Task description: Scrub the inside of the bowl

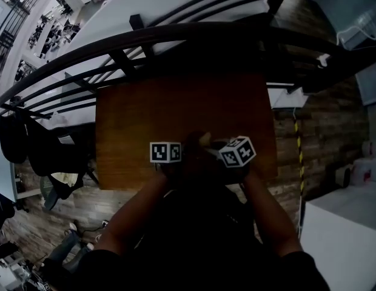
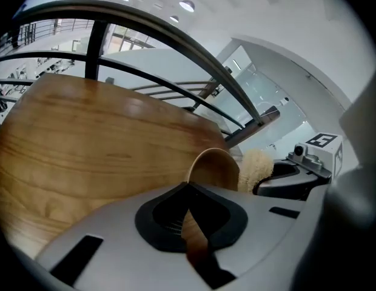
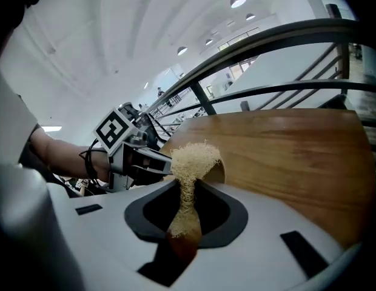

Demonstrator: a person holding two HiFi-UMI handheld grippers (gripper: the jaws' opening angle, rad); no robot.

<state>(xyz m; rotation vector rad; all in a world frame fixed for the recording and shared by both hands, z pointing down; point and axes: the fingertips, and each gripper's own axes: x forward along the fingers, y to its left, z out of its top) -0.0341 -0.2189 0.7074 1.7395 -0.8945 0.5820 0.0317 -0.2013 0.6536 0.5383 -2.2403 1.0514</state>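
Observation:
A small wooden bowl (image 2: 215, 168) stands on edge over the wooden table (image 2: 85, 144). My left gripper (image 2: 189, 210) is shut on its rim, which runs down between the jaws. A pale fibrous scrubber (image 3: 191, 158) is pinched by its stem in my shut right gripper (image 3: 187, 206). Its tufted head sits at the bowl's mouth (image 3: 221, 172), and the tuft (image 2: 256, 167) shows just right of the bowl in the left gripper view. In the head view both grippers, left (image 1: 174, 156) and right (image 1: 229, 156), meet at the table's near edge; the bowl there is too dark to make out.
A curved black railing (image 1: 176, 35) runs along the far side of the table (image 1: 176, 108). Dark chairs with a jacket (image 1: 48, 150) stand to the left. A white counter (image 1: 345, 223) is at the lower right, on wood flooring.

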